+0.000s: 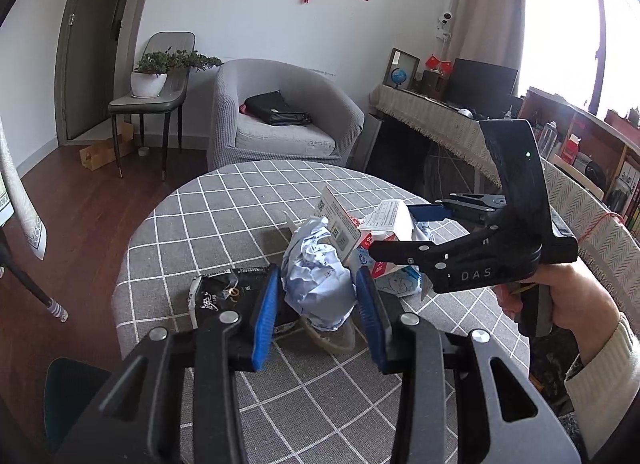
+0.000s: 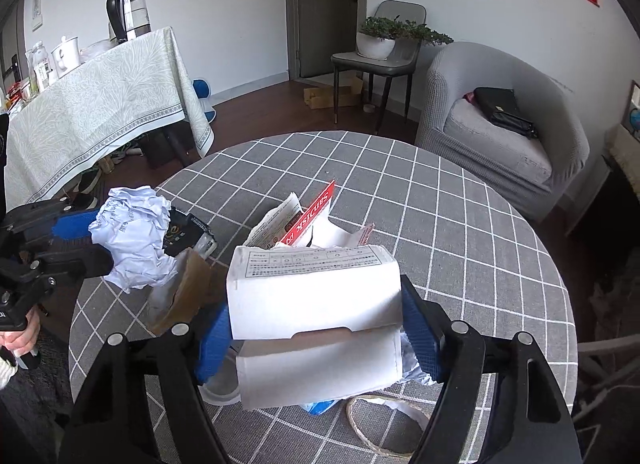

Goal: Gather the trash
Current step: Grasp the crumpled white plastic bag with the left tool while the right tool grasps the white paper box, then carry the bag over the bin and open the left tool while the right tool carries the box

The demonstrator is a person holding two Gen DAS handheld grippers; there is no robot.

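Your left gripper [image 1: 316, 296] jaws hold the crumpled paper [image 1: 316, 284]; your right gripper [image 2: 316, 332] jaws clamp the white box [image 2: 316, 292] above the worktop [image 2: 460, 224].

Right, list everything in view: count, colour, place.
Round table: one, grey checked cloth, centre.
Crumpled paper: one, pale blue-white, between left claw pads.
White carton: one, between right claw pads.
SanDisk package: one, red-white, behind carton.
Black wrapper: one, table, left.
Tape ring: one, beige, table front.
Armchair: one, grey, holding black bag.
Potted plant: one, on chair.
Kettle: one, side table.
Left claw: shut on paper.
Right claw: shut on carton.
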